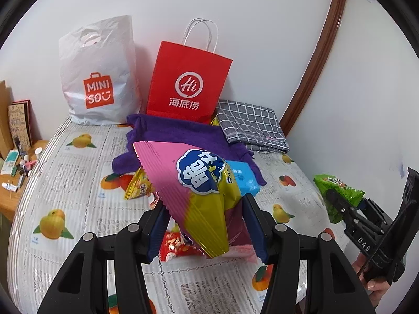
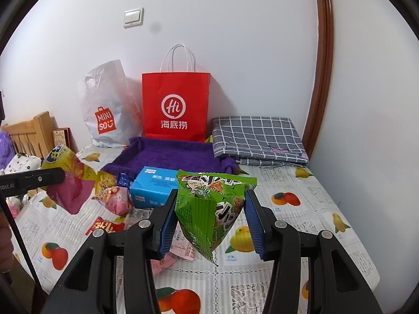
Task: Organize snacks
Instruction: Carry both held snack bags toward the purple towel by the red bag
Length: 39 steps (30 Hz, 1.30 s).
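While both tools are lifted above the table, each one pinches a snack packet. The left gripper (image 1: pixel 207 229) has its blue pads pressed against the lower part of a pink and yellow snack bag (image 1: pixel 193 191), which stands up between them and leans to the left, clear of the cloth below. The right gripper (image 2: pixel 209 222) clamps a green snack bag (image 2: pixel 209 206) in the same way, its crimped edge hanging down between the fingers; in the left view this green bag shows at the far right, held off the table edge.

Under the left gripper, on the fruit-print tablecloth (image 1: pixel 65 183), lies a red packet (image 1: pixel 175 248), and a small yellow packet (image 1: pixel 137 185) sits just left of the held bag. A blue box (image 2: pixel 152 188) rests on the cloth near the middle, touching the front edge of a purple towel (image 2: pixel 167 154) that is spread out with its edges turned up like a shallow tray. A pink packet (image 2: pixel 117 198) lies just left of the blue box.

Behind the towel a red paper bag (image 2: pixel 175 110) with white handles stands upright against the wall, and a white plastic bag (image 2: pixel 107 112) leans beside it on the left. To the right of the red bag sits a folded grey checked cloth (image 2: pixel 256 138), near the wooden door frame (image 2: pixel 322 65).
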Motion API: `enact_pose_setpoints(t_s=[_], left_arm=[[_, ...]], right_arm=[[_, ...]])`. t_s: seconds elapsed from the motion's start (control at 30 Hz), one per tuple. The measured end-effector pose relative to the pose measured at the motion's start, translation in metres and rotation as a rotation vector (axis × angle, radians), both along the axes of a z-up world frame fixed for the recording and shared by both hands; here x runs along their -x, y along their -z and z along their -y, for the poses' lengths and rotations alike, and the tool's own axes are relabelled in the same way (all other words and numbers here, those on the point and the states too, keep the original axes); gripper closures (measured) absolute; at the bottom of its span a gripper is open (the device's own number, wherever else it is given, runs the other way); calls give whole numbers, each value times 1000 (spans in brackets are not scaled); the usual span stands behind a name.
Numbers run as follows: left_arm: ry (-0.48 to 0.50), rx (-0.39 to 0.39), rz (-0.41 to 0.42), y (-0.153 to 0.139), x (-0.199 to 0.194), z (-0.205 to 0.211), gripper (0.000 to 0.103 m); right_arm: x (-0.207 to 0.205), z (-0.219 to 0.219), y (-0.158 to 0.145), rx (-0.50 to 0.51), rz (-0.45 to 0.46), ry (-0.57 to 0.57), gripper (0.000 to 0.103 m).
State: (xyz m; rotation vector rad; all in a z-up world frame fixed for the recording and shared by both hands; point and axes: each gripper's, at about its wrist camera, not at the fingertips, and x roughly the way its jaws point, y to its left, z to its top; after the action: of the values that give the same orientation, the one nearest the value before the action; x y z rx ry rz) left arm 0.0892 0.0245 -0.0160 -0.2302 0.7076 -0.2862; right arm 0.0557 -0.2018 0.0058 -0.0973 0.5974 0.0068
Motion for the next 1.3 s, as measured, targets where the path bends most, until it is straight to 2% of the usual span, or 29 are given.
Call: enact_pose_setpoints(t_s=[0.37, 0.73, 1.3], left_arm=[[10, -32, 26, -28, -22, 15, 50], [-2, -54, 55, -54, -54, 19, 50], [-18, -63, 44, -61, -114, 7, 50]], right_arm=[[-23, 0, -22, -2, 10, -8, 55], [-65, -6, -34, -10, -1, -29, 55], [-140, -19, -39, -24, -28, -34, 55]])
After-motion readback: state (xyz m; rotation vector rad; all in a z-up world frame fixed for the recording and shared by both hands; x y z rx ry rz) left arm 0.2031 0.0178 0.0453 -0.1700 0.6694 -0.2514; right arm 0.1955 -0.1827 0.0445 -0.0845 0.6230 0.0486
